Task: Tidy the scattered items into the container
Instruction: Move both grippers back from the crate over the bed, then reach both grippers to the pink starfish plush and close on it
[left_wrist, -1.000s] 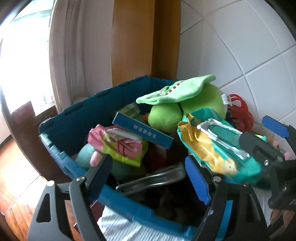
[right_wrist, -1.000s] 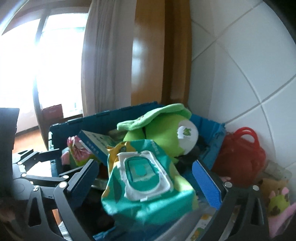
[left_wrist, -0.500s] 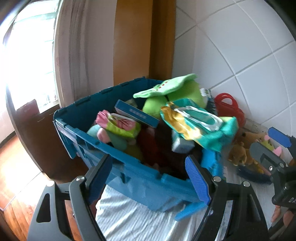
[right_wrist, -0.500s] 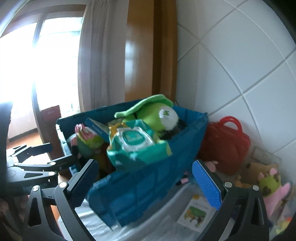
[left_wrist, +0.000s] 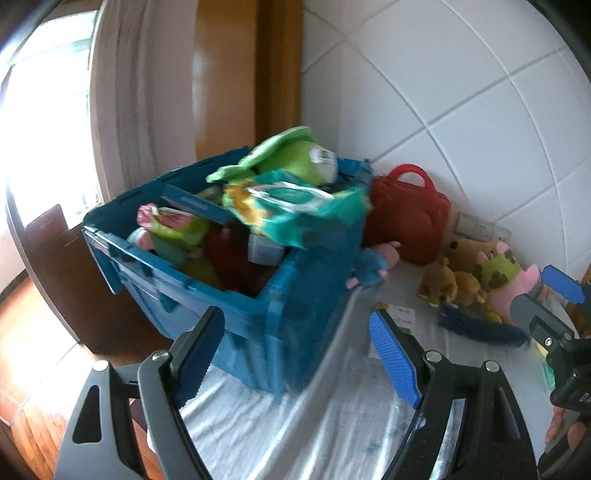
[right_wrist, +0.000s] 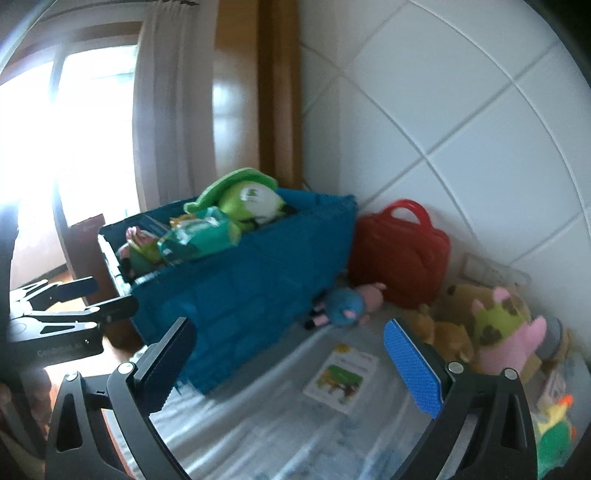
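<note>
The blue storage bin (left_wrist: 295, 306) (right_wrist: 258, 280) stands full at the table's left end. A teal wet-wipes pack (left_wrist: 299, 210) (right_wrist: 199, 236) lies on top of it beside a green frog plush (left_wrist: 291, 158) (right_wrist: 243, 195). My left gripper (left_wrist: 295, 354) is open and empty, in front of the bin. My right gripper (right_wrist: 291, 365) is open and empty, right of the bin, over the white cloth. Loose on the table are a red toy case (right_wrist: 402, 258), a blue-and-pink plush (right_wrist: 347, 306), a small booklet (right_wrist: 340, 376) and a pink-and-green plush (right_wrist: 506, 332).
Brown plush toys (left_wrist: 454, 280) and a dark blue brush-like item (left_wrist: 480, 328) lie by the tiled wall. A green and orange toy (right_wrist: 554, 435) sits at the right edge. The table edge drops to a wooden floor (left_wrist: 26, 350) at left. A curtain and a wooden door frame stand behind the bin.
The right gripper let go of the wipes pack, which now lies on top of the bin. Both grippers pulled back from the bin and swung to the right.
</note>
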